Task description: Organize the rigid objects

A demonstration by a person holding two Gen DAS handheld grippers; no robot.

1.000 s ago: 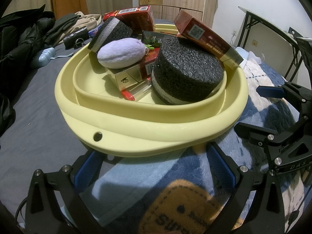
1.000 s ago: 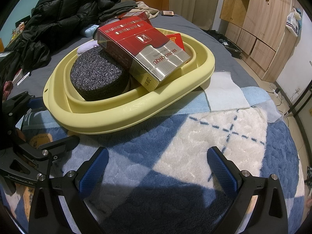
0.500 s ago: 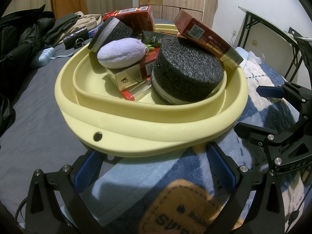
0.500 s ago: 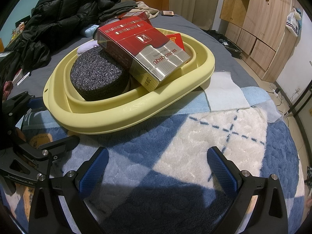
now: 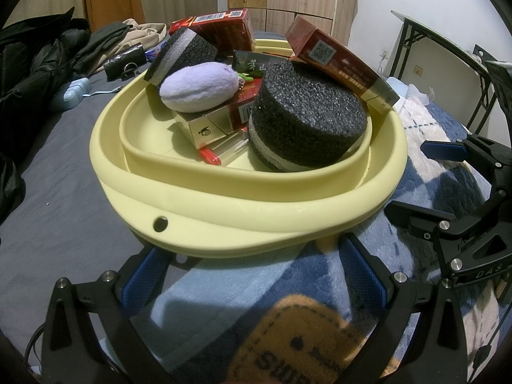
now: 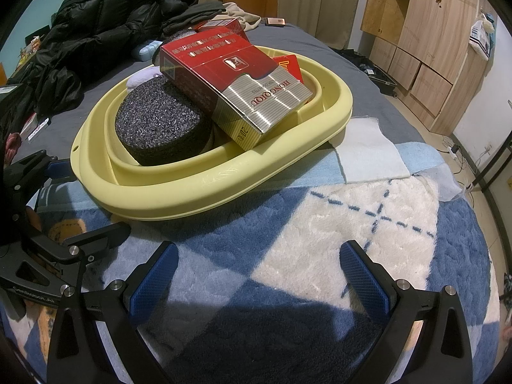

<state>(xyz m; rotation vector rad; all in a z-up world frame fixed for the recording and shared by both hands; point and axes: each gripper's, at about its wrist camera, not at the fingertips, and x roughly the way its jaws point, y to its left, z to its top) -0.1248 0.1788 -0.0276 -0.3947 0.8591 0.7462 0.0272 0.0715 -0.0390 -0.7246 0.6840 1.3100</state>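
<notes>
Nothing has moved since the earlier frames: both grippers hover where they were, and the pile in the basin lies unchanged.

The yellow basin (image 5: 224,204) sits on a blue-and-white plush blanket (image 6: 336,224) on the bed, heaped with rigid things. A black foam disc (image 5: 307,112) fills the 3 o'clock side of the left wrist view, and a red carton (image 6: 236,86) leans across its top and the basin rim. A lavender plush pouch (image 5: 200,86) rests on a gold-ended box (image 5: 208,128) near the centre, with a second foam block (image 5: 180,54) tilted at 11 o'clock and another red box (image 5: 220,28) behind it at 12 o'clock.

The cartons look light, stiff and somewhat slick, so a grip across their flat faces would probably hold best. The foam disc seems light and grippy but wide; it may need taking by its side wall.

The left gripper (image 5: 252,275) has its jaws spread wide and empty, just short of the basin's near rim at 6 o'clock. The right gripper (image 6: 259,275) also stands wide apart and empty, over bare blanket, with the basin well ahead at 11 o'clock.
</notes>
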